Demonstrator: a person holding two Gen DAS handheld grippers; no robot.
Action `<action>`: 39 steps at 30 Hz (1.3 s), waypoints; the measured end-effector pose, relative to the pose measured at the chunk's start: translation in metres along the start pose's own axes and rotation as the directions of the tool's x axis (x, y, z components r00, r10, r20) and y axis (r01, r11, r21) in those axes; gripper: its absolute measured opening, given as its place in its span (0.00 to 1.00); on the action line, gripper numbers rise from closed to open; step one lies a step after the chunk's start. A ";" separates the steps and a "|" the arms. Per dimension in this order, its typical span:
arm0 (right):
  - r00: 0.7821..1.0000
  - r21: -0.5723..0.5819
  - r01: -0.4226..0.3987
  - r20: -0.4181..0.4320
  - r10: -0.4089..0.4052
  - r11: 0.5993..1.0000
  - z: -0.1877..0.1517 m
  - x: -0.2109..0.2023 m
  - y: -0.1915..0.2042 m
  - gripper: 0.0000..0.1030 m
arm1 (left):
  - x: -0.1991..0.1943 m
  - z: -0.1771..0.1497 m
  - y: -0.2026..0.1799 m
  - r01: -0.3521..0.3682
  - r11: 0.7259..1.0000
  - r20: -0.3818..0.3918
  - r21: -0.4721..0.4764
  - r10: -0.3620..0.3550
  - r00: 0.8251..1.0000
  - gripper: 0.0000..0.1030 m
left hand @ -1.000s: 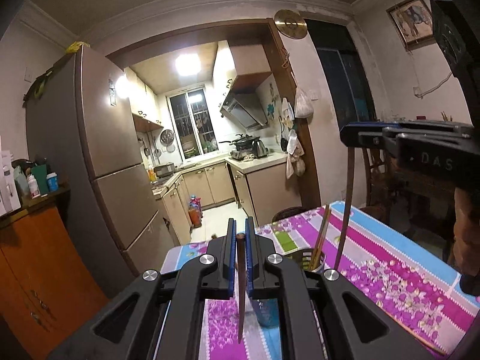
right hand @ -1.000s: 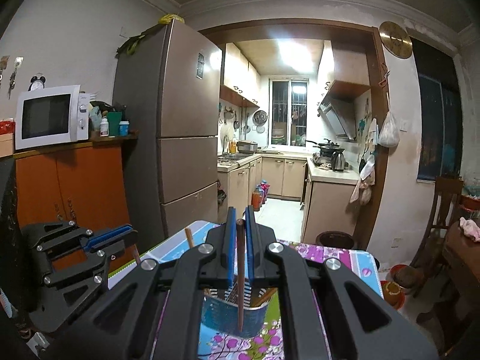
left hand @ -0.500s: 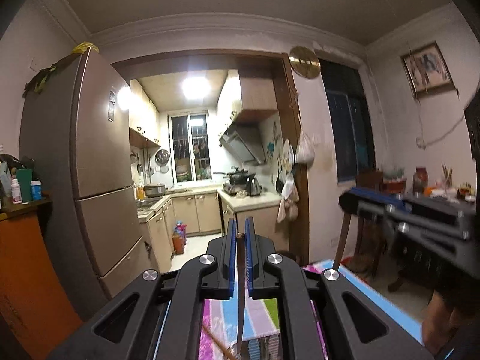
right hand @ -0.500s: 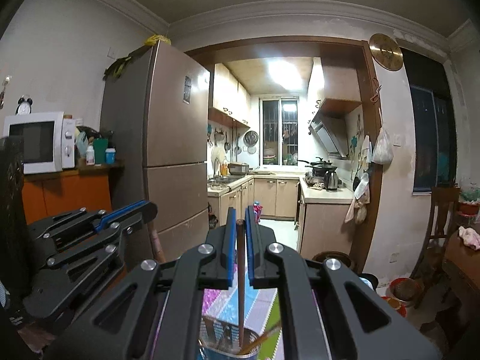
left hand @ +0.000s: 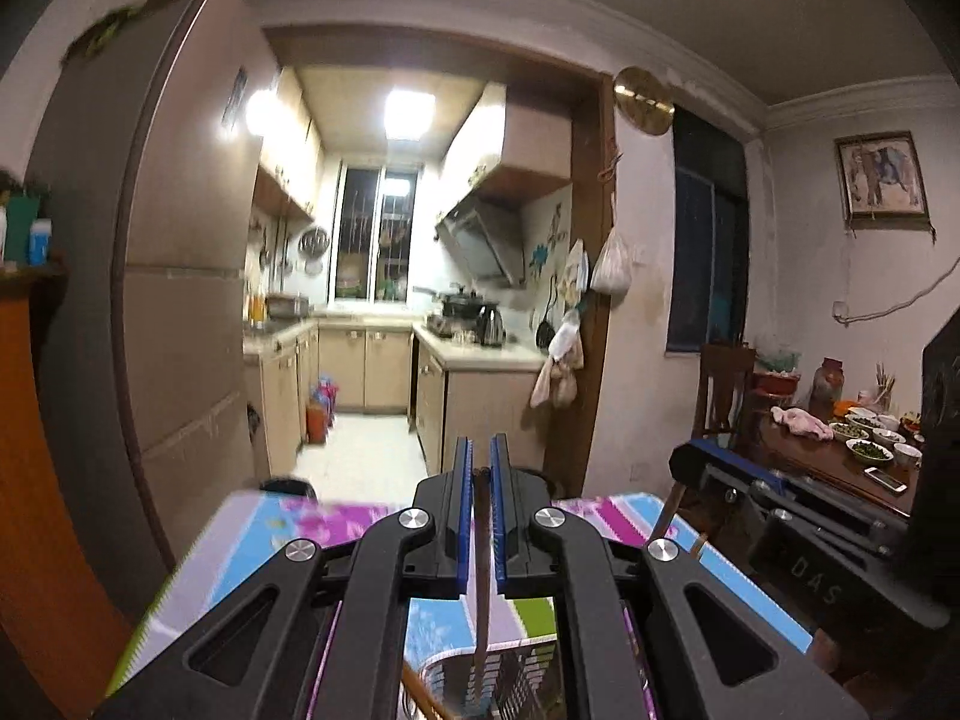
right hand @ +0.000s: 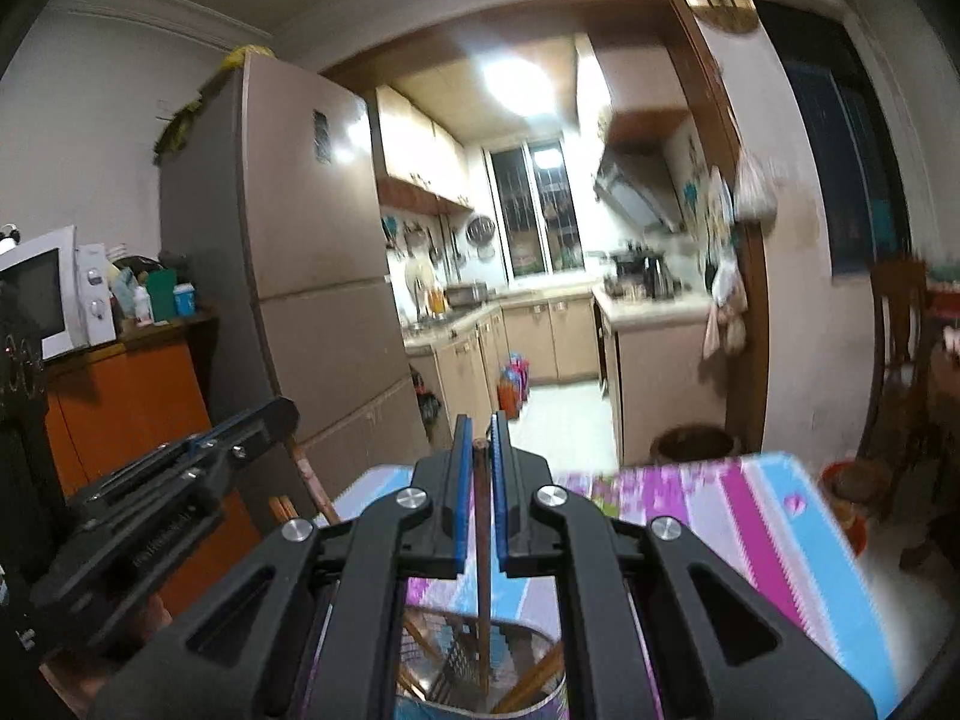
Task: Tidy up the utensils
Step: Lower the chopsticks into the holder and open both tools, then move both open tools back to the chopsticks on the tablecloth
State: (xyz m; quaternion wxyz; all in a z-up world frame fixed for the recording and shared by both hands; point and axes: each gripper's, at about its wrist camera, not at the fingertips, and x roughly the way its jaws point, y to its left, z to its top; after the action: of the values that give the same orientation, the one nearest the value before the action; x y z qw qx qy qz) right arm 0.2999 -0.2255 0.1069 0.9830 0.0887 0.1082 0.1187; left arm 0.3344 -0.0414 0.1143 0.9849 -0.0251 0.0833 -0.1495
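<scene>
Pinching slim brown chopsticks (round, wooden), each hand-held gripper, left point(left hand: 479, 468) and right point(right hand: 479, 441), hangs over a wire-mesh holder point(right hand: 480, 654).

Black left gripper point(left hand: 479, 468), right gripper point(right hand: 478, 438): blue-lined jaws, silver screws, "DAS" lettering.

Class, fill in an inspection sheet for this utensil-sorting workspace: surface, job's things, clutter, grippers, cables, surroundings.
Surface: table with striped floral tablecloth.
Job's things: mesh utensil holder holding wooden chopsticks; one chopstick in the left gripper, another chopstick in the right gripper.
Clutter: nothing seen on this table.
Grippers: left gripper and right gripper each clamp a chopstick above the holder.
Cables: wall cord.
Surroundings: fridge, microwave, kitchen behind.
</scene>
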 end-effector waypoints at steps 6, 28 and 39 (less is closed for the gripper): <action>0.998 0.050 0.011 -0.056 -0.008 0.999 -0.022 0.007 -0.012 0.05 | 0.007 -0.030 0.017 0.005 0.999 -0.065 -0.046 -0.008 0.998 0.07; 0.968 -0.071 0.206 0.162 -0.193 0.976 -0.022 -0.231 -0.073 0.61 | -0.231 -0.009 0.054 -0.195 0.974 0.332 0.114 0.148 0.932 0.48; 0.923 -0.015 0.360 -0.140 -0.359 0.933 -0.170 -0.311 -0.072 0.67 | -0.318 -0.182 0.038 -0.253 0.910 -0.015 0.328 0.273 0.962 0.62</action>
State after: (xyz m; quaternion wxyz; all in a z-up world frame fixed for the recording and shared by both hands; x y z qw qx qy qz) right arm -0.0192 -0.3471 -0.0111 0.9776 0.0642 0.1920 -0.0582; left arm 0.0153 0.0854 -0.0179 0.9838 0.1523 0.0902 -0.0276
